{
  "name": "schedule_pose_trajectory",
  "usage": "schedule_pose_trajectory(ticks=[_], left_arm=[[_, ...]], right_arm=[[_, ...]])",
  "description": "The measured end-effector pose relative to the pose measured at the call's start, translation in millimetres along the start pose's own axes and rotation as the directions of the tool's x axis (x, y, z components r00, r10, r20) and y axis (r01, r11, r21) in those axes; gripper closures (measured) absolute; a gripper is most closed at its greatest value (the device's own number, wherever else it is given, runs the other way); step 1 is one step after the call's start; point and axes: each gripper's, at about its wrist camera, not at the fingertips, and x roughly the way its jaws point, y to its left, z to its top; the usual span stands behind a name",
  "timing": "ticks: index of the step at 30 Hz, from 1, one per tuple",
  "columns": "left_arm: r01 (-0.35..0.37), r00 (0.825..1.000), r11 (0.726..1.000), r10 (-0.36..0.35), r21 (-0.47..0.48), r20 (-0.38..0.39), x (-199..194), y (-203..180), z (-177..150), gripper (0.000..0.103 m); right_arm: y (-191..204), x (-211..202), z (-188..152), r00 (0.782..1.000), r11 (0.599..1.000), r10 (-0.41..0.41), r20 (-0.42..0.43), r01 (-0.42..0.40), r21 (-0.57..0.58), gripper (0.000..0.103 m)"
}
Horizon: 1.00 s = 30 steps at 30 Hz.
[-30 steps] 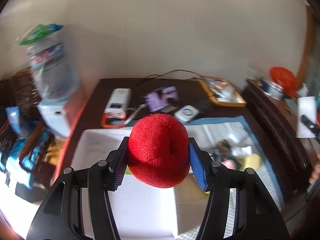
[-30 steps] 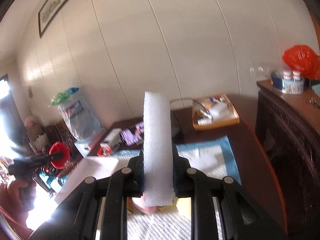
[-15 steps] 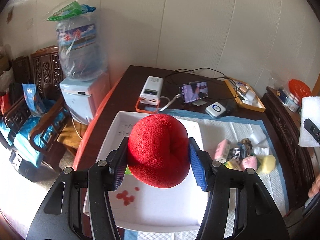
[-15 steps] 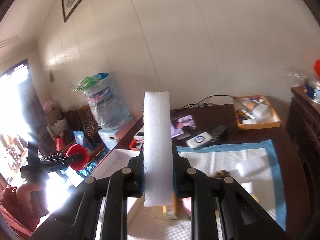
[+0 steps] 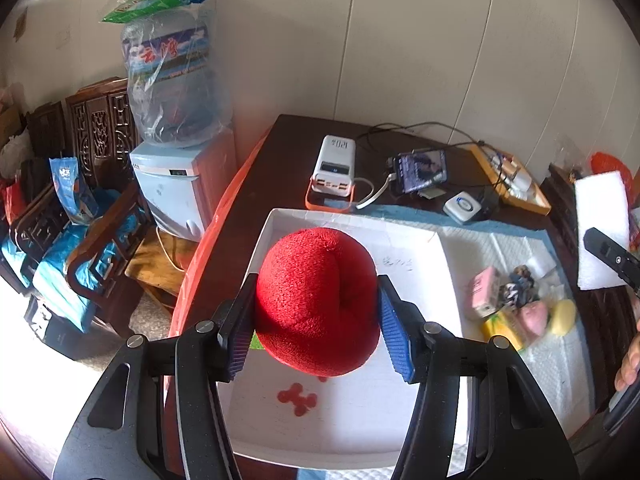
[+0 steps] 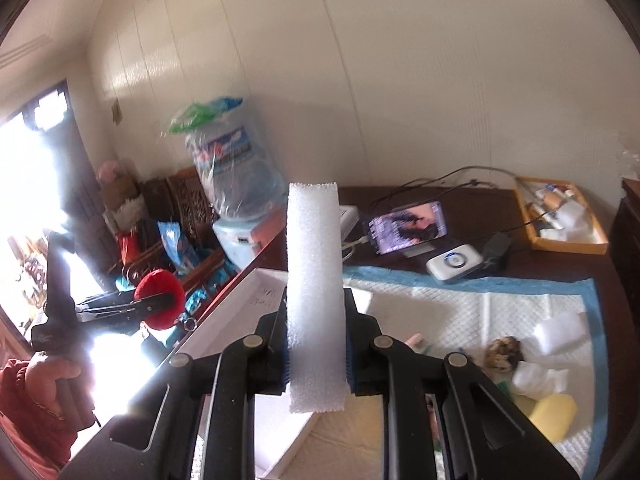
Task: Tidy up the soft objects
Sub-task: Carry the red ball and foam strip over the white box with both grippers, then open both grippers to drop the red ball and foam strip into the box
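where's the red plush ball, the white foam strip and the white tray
red plush ball (image 5: 316, 300): left wrist view, middle of its fuzzy front.
white foam strip (image 6: 314, 280): right wrist view, middle of its broad face.
white tray (image 5: 360, 420): left wrist view, bare floor near the front.

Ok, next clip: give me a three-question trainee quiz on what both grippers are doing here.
1. True or false: the left gripper holds a red plush ball.
2. What does the right gripper clamp? A) yellow sponge B) white foam strip C) phone
3. Fill in: the ball hangs above the white ____.

Key: 1 true. 2 B, the white foam strip; the yellow sponge lies on the pad. 3 tray.
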Motion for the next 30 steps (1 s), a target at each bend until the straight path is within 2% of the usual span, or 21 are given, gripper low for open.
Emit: schedule_pose_trajectory(ticks=[6,12,16,19,20,21,23,24,25,30], left_arm=[[0.037,0.998,0.999,-0.035,0.038,-0.058,25.6,5.9,-5.2,0.046],[0.130,0.979,0.987,-0.113,0.092,-0.167,57.5,3.1,-24.9,0.045],[0.160,0.969,0.981,-0.135,0.111,-0.208,72.0,8.0,-32.3,0.043],[0.172,0.967,0.980,-0.149,0.098,-0.208,77.2,18.2,-32.1,0.031],[0.171,0.968,0.981,-0.150,0.090,-0.203,78.1,21.5,-31.2,0.017],[0.162,0.971,0.984,-0.145,0.080,-0.188,78.1,26.3,-30.6,0.009],[0.145,0.976,0.987,-0.132,0.069,-0.171,78.5,32.9,-29.1,0.000],[0.134,0.978,0.989,-0.122,0.062,-0.168,78.4,36.0,-28.3,0.000],[0.129,0.979,0.990,-0.118,0.053,-0.164,77.9,38.3,-27.9,0.000],[0.091,0.987,0.996,-0.090,0.004,-0.135,71.2,47.5,-28.3,0.000]], right_arm=[[30.2,41.1,-22.2,0.994,1.000,0.019,-0.106,-0.019,0.008,0.084],[58.0,90.3,-62.2,0.960,1.000,-0.014,-0.280,0.012,-0.012,0.084],[66.8,104.2,-69.1,0.947,0.999,-0.052,-0.318,0.050,-0.015,0.084],[71.2,110.5,-70.3,0.943,0.996,-0.083,-0.321,0.082,-0.016,0.083],[73.9,112.4,-70.8,0.942,0.995,-0.096,-0.322,0.094,-0.020,0.083],[76.6,114.0,-71.6,0.940,0.994,-0.108,-0.325,0.105,-0.029,0.082],[82.0,118.7,-73.6,0.938,0.993,-0.121,-0.324,0.113,-0.042,0.055],[84.1,119.1,-74.4,0.940,0.992,-0.127,-0.318,0.117,-0.049,0.016],[85.4,119.1,-74.8,0.942,0.991,-0.131,-0.309,0.118,-0.058,0.000],[82.9,119.0,-74.2,0.950,0.992,-0.123,-0.286,0.106,-0.074,0.000]])
